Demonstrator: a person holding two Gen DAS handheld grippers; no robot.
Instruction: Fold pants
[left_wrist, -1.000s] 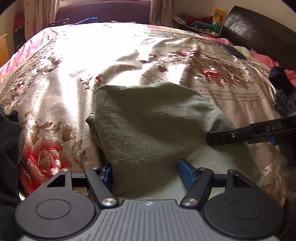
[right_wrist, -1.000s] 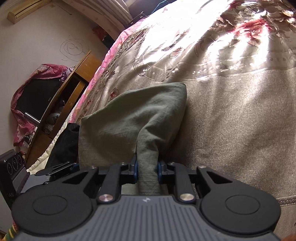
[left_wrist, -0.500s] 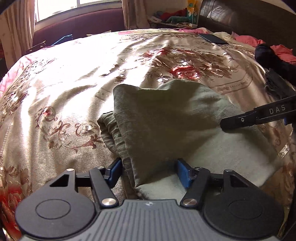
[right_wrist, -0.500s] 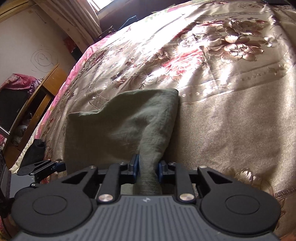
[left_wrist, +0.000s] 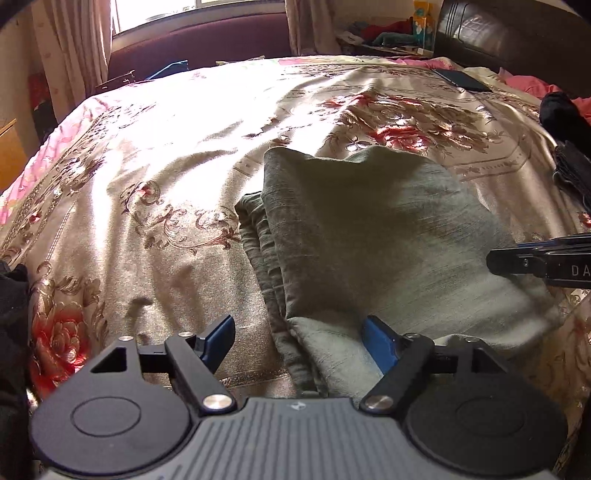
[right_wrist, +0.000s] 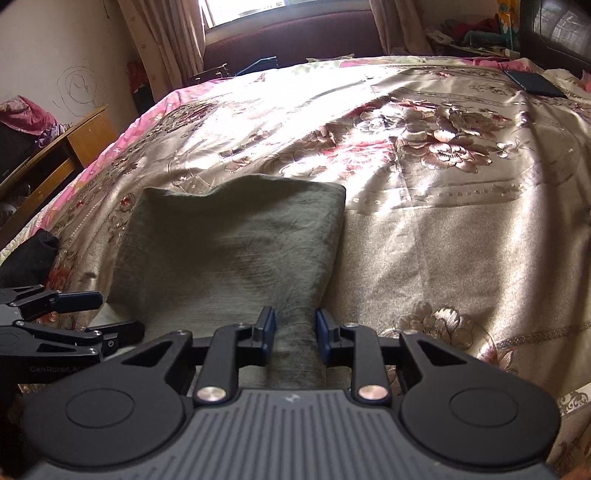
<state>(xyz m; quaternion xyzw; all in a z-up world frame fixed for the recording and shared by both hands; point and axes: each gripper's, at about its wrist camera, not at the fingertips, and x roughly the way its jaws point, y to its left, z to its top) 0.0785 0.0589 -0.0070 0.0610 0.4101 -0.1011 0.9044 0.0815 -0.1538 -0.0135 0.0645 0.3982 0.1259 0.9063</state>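
Sunlit from the window beyond, the floral bedspread (left_wrist: 155, 206) carries the folded green pants (left_wrist: 369, 236) near its close edge, lying as a compact stacked rectangle with several layers showing along the side nearest my left tool.

Left gripper (left_wrist: 299, 338): spread wide, its blue pads standing apart on either side of the near corner of the pants and gripping nothing. A second ago the same jaws straddled that corner at much the same width, so this hand let go early and has since only drawn slightly back and sideways.

Right gripper (right_wrist: 293, 332): half a second ago its pads were pressed tight on a gathered ridge of cloth. Now they stand apart, with that ridge running loosely between them; whether a pad touches the fabric I cannot tell. The pleat that rose steeply into the jaws has slackened and the top layer has settled flatter, its far edge lying level across the bedspread.

Reading: the right hand's release marks the end of this fold. I judge that the bundle holds its shape unaided. Both tongs are free for any last smoothing or for withdrawal. A dark phone-like slab (right_wrist: 535, 83) lies well apart, towards the headboard.
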